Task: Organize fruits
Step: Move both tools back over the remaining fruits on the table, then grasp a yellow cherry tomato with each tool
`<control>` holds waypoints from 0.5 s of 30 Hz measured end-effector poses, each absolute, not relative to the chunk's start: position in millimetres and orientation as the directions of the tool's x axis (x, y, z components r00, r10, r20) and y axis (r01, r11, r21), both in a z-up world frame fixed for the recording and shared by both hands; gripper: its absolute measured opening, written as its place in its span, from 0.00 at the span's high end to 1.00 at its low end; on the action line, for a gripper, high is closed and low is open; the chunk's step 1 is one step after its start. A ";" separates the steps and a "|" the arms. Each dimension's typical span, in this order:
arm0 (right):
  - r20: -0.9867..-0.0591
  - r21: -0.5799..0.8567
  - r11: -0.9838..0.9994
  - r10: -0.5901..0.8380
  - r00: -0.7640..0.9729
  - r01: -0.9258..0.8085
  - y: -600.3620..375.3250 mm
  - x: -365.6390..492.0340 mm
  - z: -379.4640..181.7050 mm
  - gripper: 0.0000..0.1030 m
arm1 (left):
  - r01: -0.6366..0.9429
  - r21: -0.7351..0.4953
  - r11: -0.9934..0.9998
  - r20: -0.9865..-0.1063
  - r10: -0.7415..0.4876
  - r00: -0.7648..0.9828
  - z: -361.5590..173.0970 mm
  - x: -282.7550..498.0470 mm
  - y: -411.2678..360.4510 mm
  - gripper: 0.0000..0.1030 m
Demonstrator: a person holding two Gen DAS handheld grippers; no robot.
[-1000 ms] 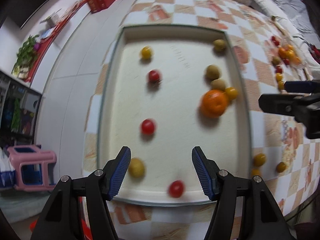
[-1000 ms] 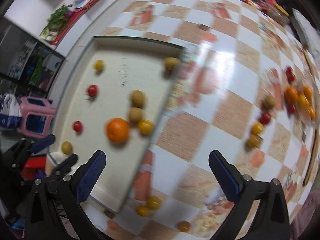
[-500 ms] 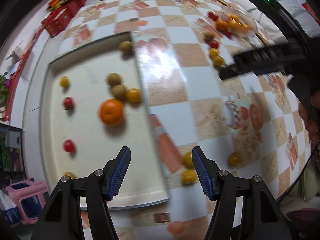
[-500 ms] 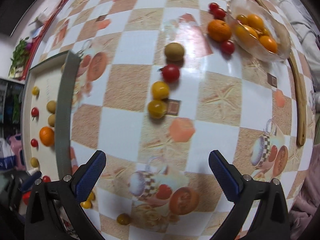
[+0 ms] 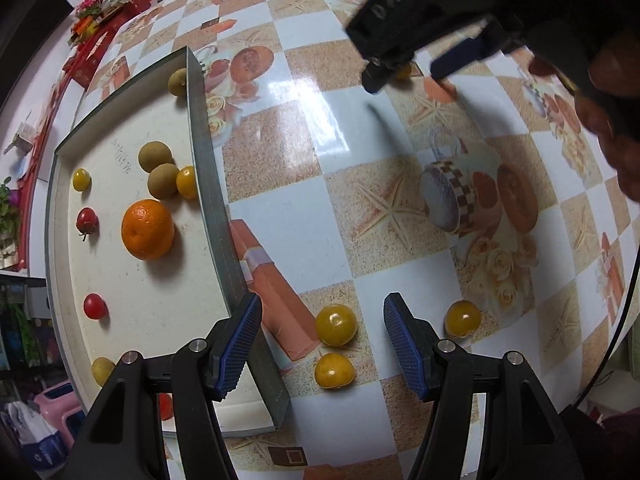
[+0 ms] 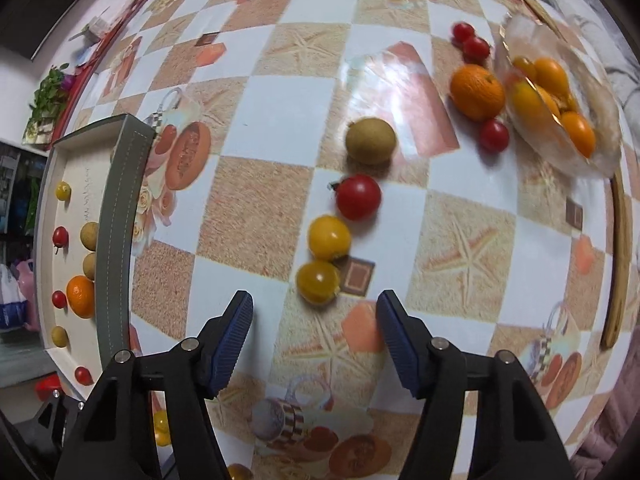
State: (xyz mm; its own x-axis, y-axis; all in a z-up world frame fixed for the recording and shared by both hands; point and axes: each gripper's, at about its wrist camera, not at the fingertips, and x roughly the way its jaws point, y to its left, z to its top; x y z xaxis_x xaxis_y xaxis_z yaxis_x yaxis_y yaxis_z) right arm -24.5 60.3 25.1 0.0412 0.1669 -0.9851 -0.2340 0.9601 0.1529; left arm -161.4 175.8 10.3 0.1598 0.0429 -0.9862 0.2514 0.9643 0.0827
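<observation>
My left gripper (image 5: pixel 322 344) points down at the checkered tablecloth just right of the tray (image 5: pixel 208 184), open. Two yellow tomatoes (image 5: pixel 336 325) lie under the gap between its blue pads, untouched. A third yellow tomato (image 5: pixel 463 318) sits to the right. My right gripper (image 6: pixel 316 340) hangs over another cluster, its jaws closing with nothing between them. A yellow tomato (image 6: pixel 319 282) lies just ahead of its tips, then a second yellow one (image 6: pixel 329 237), a red tomato (image 6: pixel 358 197) and a brown round fruit (image 6: pixel 371 141). The right gripper (image 5: pixel 400 68) also shows in the left wrist view.
The tray holds an orange (image 5: pixel 148 229), brown fruits (image 5: pixel 162 180), red and yellow tomatoes. A glass bowl (image 6: pixel 600 128) of small orange fruits stands far right, with an orange (image 6: pixel 477 92) and red tomatoes (image 6: pixel 494 135) beside it. A wooden strip (image 6: pixel 620 264) edges the table.
Both grippers have travelled from over the tray to the right, out over the tablecloth, and dropped lower. The right gripper's jaws stand narrower than before. The left jaws kept their width.
</observation>
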 end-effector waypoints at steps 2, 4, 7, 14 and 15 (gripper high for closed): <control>-0.987 0.134 0.959 0.152 0.053 -0.251 66.1 -23.5 25.7 0.40 | 0.268 0.104 0.958 -0.985 0.061 0.164 7.9 -162.4 171.0 0.37; -0.990 0.101 0.958 0.125 0.072 -0.268 72.2 -24.0 27.3 0.61 | 0.277 0.110 0.955 -0.985 0.067 0.160 6.2 -164.1 165.0 0.37; -0.987 0.116 0.956 0.140 0.074 -0.268 86.2 -23.2 28.4 0.77 | 0.257 0.096 0.962 -0.989 0.064 0.130 0.1 -164.4 163.1 0.38; -0.967 0.218 0.947 0.242 0.082 -0.235 67.9 -27.5 31.0 0.77 | 0.166 -0.047 0.985 -0.993 -0.064 0.097 0.3 -158.2 180.8 0.75; -0.964 0.228 0.946 0.253 0.085 -0.231 64.9 -30.5 32.6 0.77 | 0.146 -0.073 0.987 -0.992 -0.087 0.094 0.7 -157.0 185.6 0.78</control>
